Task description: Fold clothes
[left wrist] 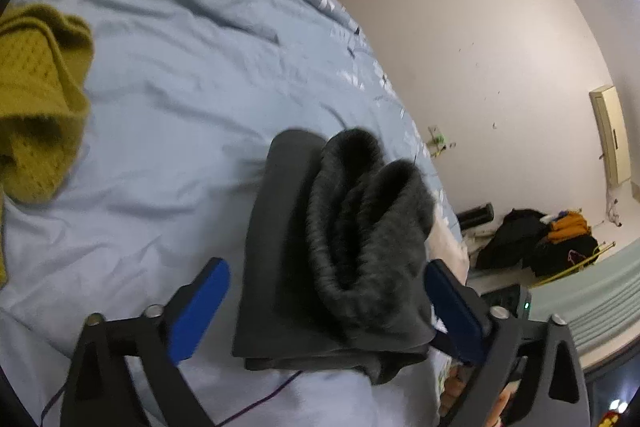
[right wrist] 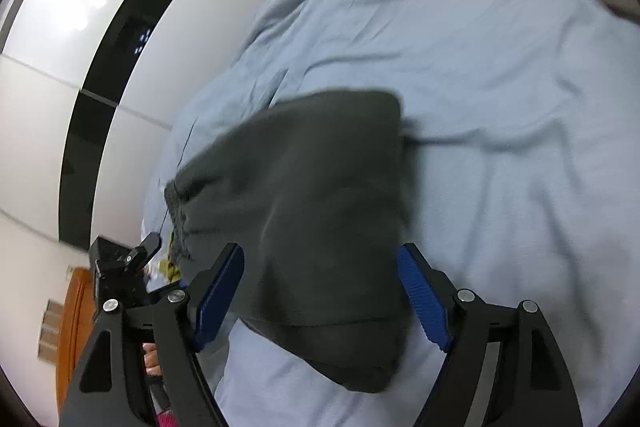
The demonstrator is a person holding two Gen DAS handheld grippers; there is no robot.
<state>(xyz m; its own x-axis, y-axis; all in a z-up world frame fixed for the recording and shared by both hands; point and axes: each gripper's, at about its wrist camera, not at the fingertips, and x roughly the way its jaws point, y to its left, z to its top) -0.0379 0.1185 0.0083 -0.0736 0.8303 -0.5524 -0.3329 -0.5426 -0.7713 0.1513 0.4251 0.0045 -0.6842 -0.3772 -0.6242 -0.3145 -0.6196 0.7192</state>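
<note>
A folded dark grey garment (left wrist: 320,259) with a ribbed knit end on top lies on the light blue bed sheet (left wrist: 168,75). It sits between the blue pads of my left gripper (left wrist: 326,265), which stand wide apart and do not press on it. From the right wrist view the same dark garment (right wrist: 312,195) is blurred and lies on the sheet between the pads of my right gripper (right wrist: 322,249), also spread open around it. A mustard yellow knit garment (left wrist: 36,99) lies crumpled at the far left of the bed.
The bed's right edge runs near a pale wall, with a pile of dark and orange clothes (left wrist: 536,243) on the floor below. A white wardrobe with black strips (right wrist: 80,27) stands beyond the bed's left edge. A thin purple cord (left wrist: 260,403) trails across the sheet.
</note>
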